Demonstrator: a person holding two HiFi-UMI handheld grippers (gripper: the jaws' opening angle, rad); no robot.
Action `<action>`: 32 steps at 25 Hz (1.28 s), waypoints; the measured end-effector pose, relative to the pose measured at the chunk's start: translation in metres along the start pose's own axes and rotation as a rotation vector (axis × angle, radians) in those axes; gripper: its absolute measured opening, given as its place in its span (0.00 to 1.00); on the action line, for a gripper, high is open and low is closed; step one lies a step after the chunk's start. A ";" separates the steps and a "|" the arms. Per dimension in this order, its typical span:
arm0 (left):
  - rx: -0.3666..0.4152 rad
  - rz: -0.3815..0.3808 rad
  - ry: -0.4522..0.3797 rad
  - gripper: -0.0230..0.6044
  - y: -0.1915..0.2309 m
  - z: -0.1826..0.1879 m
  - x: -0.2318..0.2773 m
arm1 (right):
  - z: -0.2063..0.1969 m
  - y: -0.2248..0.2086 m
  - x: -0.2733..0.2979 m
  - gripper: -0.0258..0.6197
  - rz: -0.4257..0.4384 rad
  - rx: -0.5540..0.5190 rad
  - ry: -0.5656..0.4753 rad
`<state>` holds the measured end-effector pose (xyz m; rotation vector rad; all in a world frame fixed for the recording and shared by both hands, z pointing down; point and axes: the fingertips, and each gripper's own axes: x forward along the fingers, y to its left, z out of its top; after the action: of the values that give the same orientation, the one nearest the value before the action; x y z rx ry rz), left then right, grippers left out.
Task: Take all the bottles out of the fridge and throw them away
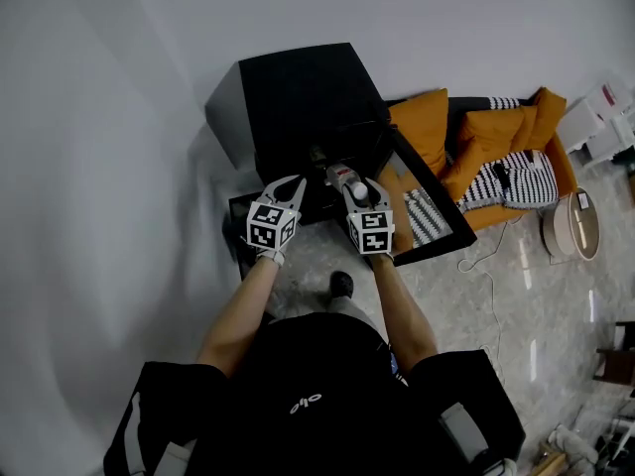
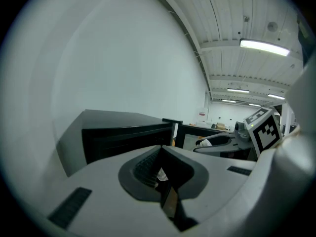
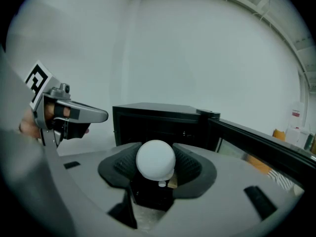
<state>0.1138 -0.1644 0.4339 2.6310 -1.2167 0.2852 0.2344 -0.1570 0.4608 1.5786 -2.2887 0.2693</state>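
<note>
Nearest to us are our own black top and two bare forearms reaching out over the pale floor (image 1: pixel 446 286) toward the fridge (image 1: pixel 298 97). The left tongs (image 1: pixel 294 182) hang in front of the fridge's left side, and their jaws are pressed together with nothing between them. Beside them, level with the fridge's middle, the right tongs (image 1: pixel 355 180) have their jaws set apart on a bottle (image 3: pixel 155 160). Its rounded white cap faces us and its dark body sits clamped between the ribbed pads. The bottle is therefore out in the right tongs, just in front of the fridge's open front and not on any shelf. The fridge itself is a small black box standing on the floor against the white wall (image 1: pixel 119 117). Its inside is too dark for us to tell what it holds. Its glass door (image 1: pixel 427 201) is swung wide open to the fridge's right. Beyond that door, further to the fridge's right, is an orange sofa (image 1: pixel 476 147) with striped cushions along the wall.
</note>
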 end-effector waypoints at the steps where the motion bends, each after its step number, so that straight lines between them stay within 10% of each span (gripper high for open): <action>1: -0.005 0.018 -0.001 0.05 0.006 -0.001 -0.005 | 0.001 0.011 0.004 0.35 0.026 -0.008 0.002; 20: -0.186 0.505 -0.077 0.05 0.131 -0.047 -0.188 | 0.011 0.254 0.056 0.35 0.554 -0.230 0.035; 32: -0.276 0.658 -0.095 0.05 0.148 -0.080 -0.254 | 0.013 0.314 0.067 0.35 0.685 -0.311 0.060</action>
<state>-0.1676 -0.0514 0.4604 1.9671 -1.9685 0.0853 -0.0812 -0.1054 0.4870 0.5992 -2.5917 0.1099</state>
